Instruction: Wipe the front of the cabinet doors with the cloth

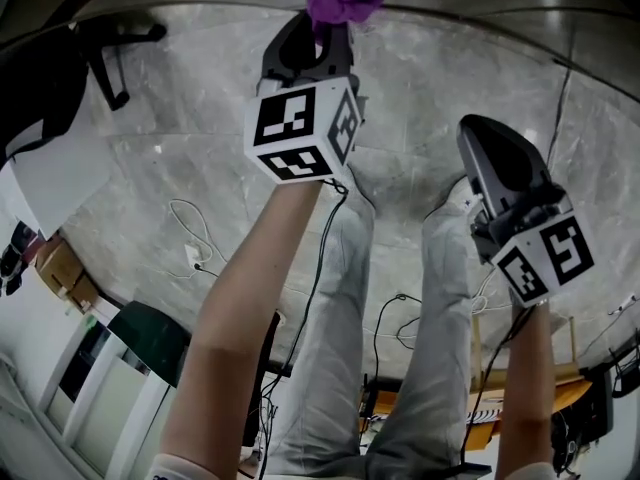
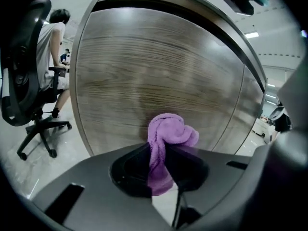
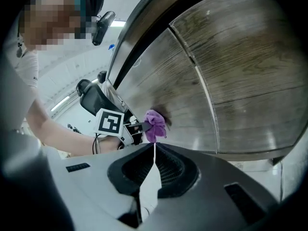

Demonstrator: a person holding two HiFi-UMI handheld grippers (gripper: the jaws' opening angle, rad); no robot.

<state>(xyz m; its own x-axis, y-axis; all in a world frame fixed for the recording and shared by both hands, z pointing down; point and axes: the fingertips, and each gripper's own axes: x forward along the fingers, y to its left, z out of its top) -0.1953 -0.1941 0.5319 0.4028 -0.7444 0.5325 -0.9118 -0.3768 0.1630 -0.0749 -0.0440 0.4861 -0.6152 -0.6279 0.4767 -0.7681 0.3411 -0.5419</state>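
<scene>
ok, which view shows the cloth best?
Left gripper view: the purple cloth sits dead centre, pinched in the left gripper jaws, before the cabinet door. Head view crops it at the top edge; right gripper view shows it small, far off.

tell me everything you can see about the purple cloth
The purple cloth is soft and fuzzy, like microfibre, bunched into a twisted wad. The left tongs are shut on its middle, so a rounded knot sticks out ahead and a tail hangs behind. It is held up at the wood-grain cabinet door; whether it touches cannot be told.
</scene>
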